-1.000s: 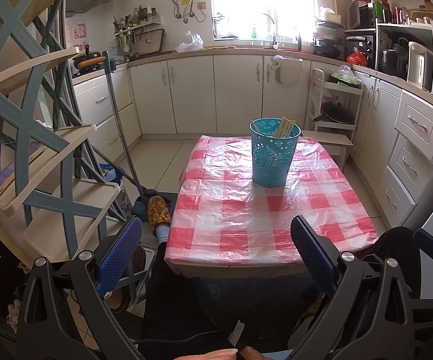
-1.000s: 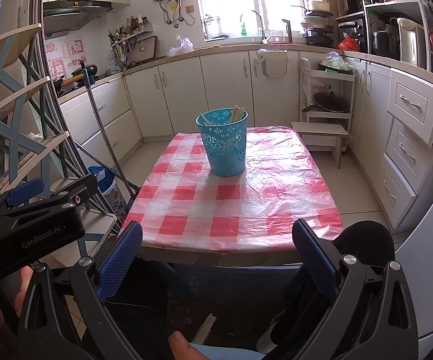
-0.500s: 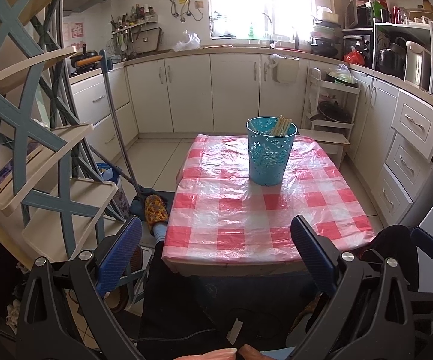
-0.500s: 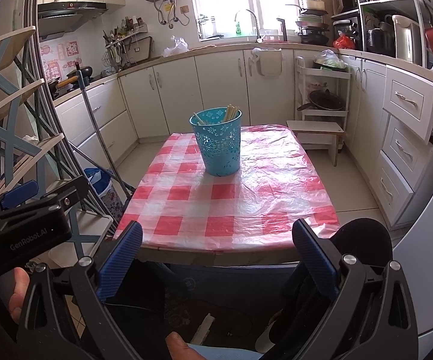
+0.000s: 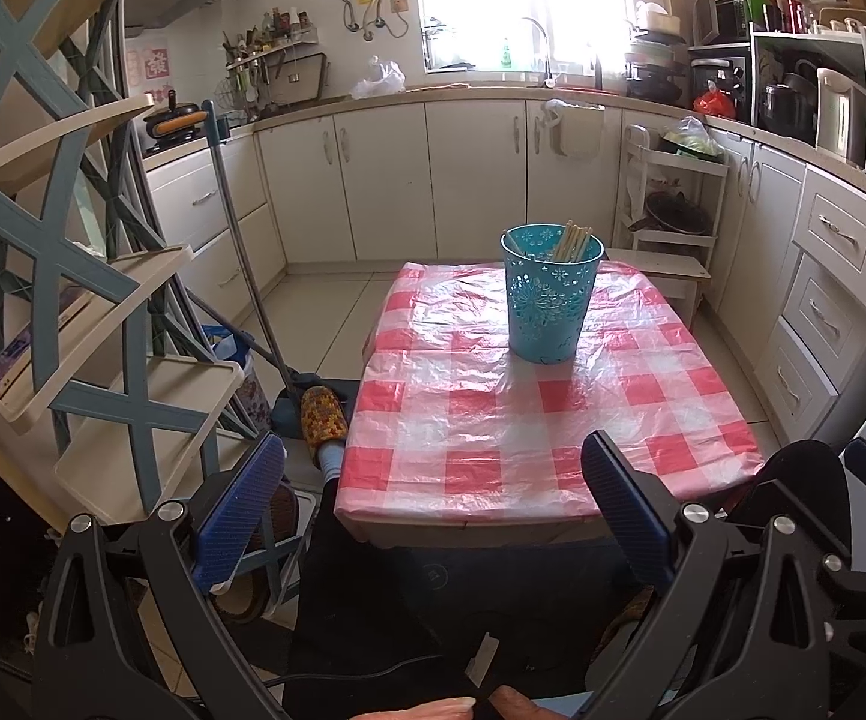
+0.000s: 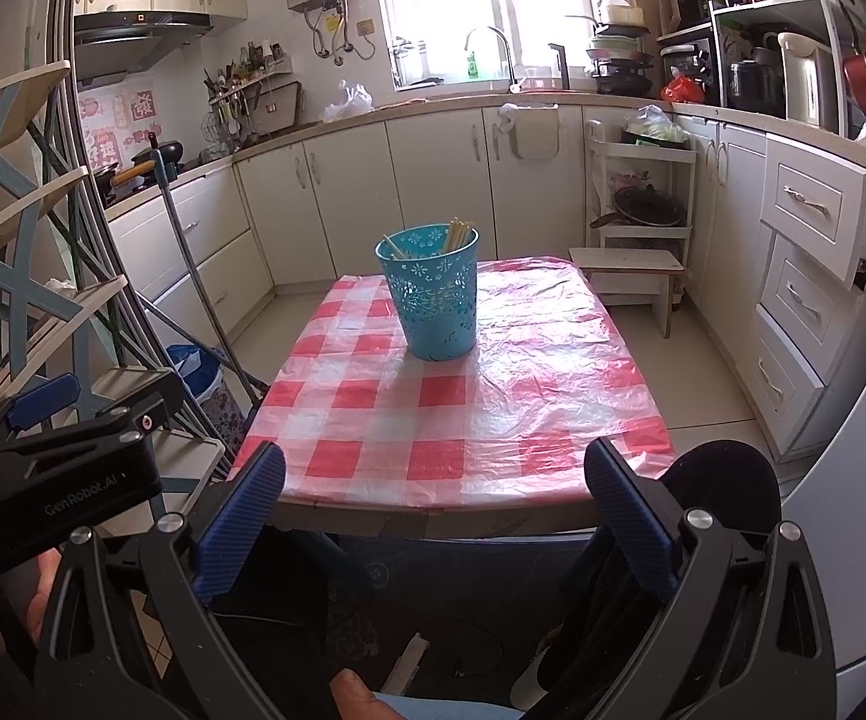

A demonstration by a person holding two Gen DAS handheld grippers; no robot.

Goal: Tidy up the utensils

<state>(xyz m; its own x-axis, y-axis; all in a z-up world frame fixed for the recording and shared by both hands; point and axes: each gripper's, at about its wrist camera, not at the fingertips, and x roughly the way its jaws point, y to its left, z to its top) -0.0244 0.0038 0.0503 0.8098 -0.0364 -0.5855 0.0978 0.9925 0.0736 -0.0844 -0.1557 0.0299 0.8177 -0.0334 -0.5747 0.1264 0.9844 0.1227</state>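
Observation:
A turquoise perforated basket (image 5: 547,294) (image 6: 433,294) stands upright on the far half of a table covered in red-and-white checked plastic (image 5: 523,420) (image 6: 463,396). Wooden chopsticks (image 5: 574,242) (image 6: 458,234) stick out of its rim. My left gripper (image 5: 433,498) hangs open in front of the table's near edge with nothing between its blue pads. My right gripper (image 6: 433,498) is likewise open and empty, held just short of the table. The left gripper's black body (image 6: 54,468) shows at the left of the right wrist view.
A blue-and-cream shelf rack (image 5: 72,312) stands at the left, with a mop handle (image 5: 240,240) and a slippered foot (image 5: 321,420) beside the table. White cabinets (image 5: 475,180) line the back and right. A small white stool (image 6: 625,276) sits behind the table.
Both grippers have drawn back slightly from the table, so the basket looks a little farther away. Both stay open and empty.

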